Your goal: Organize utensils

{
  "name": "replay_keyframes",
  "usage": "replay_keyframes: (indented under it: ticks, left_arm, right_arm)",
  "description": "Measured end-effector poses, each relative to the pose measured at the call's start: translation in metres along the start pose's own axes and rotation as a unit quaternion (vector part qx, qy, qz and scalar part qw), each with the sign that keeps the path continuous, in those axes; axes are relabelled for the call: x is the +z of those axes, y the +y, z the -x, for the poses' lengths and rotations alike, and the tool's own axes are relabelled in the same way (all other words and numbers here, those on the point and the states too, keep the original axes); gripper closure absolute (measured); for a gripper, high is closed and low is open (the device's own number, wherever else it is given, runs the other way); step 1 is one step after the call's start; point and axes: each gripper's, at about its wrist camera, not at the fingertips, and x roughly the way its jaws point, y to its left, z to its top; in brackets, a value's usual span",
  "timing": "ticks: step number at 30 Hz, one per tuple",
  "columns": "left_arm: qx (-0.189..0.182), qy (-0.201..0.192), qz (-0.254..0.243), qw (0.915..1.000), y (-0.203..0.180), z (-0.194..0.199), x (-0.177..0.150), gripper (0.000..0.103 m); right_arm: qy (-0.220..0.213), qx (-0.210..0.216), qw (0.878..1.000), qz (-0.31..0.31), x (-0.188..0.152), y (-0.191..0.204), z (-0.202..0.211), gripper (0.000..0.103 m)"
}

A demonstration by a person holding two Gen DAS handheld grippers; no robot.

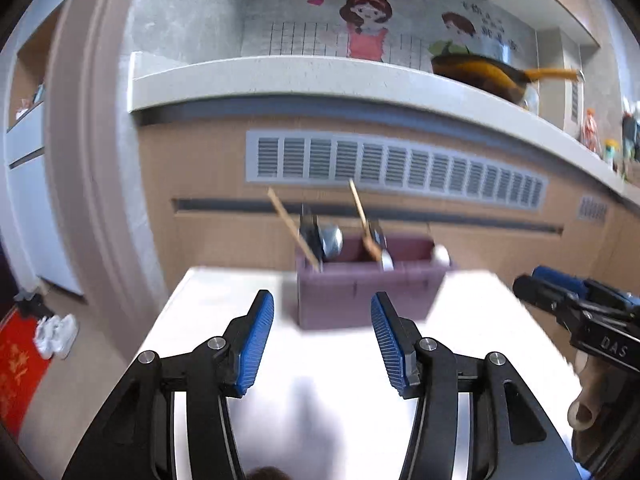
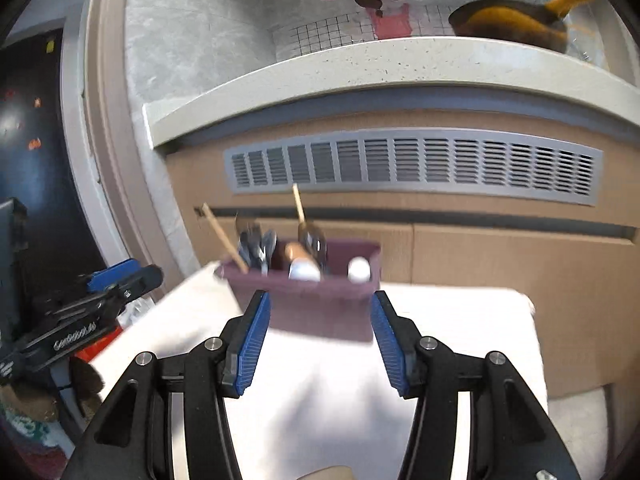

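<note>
Jaws of left gripper (image 1: pixel 322 312) spread wide, nothing between the blue pads. Jaws of right gripper (image 2: pixel 320 312) likewise parted and empty. Both held above the near part of a white counter (image 1: pixel 224 320), aimed toward its far edge. Purple utensil caddy (image 1: pixel 360 296) standing at the far edge of the counter, well apart from both pairs of pads, divided into compartments. Left compartment: chopstick (image 1: pixel 292 230) leaning left, beside dark-handled metal cutlery (image 1: pixel 320 236). Middle compartment: wooden spoon (image 1: pixel 364 224), handle tilted up and left. White rounded item (image 1: pixel 441 255) at the right end; kind not discernible through blur. Beyond the caddy: wooden cabinet front with grey vent grille (image 1: pixel 396 170), pale worktop ledge above, frying pan (image 1: pixel 480 74) at far right on it.
</note>
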Motion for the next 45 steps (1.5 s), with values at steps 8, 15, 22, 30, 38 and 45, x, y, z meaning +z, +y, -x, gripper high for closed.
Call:
replay_keyframes:
  ticks: [8, 15, 22, 30, 38, 45]
  left_arm:
    - [0.031, 0.013, 0.008, 0.9994, -0.012, 0.062, -0.058, 0.048]
    - [0.049, 0.026, -0.006, 0.9984, -0.022, 0.074, -0.073, 0.048]
    - [0.038, 0.026, -0.002, 0.9989, -0.023, 0.082, -0.073, 0.048]
    - [0.032, 0.030, 0.002, 0.9990, -0.022, 0.083, -0.072, 0.048]
    - [0.030, 0.033, 0.003, 0.9990, -0.023, 0.083, -0.072, 0.048]
    - [0.029, 0.037, 0.004, 0.9989, -0.024, 0.083, -0.073, 0.048]
  right_arm:
    - [-0.008, -0.061, 0.998, -0.005, -0.064, 0.023, 0.061, 0.053]
    - [0.018, -0.065, 0.998, -0.010, -0.090, 0.029, 0.066, 0.053]
    - [-0.028, -0.076, 0.997, 0.012, -0.082, 0.037, 0.087, 0.053]
    - [-0.023, -0.072, 0.997, 0.013, -0.083, 0.038, 0.086, 0.053]
    - [-0.021, -0.072, 0.997, 0.014, -0.083, 0.038, 0.085, 0.053]
    - [-0.019, -0.073, 0.997, 0.012, -0.083, 0.038, 0.086, 0.053]
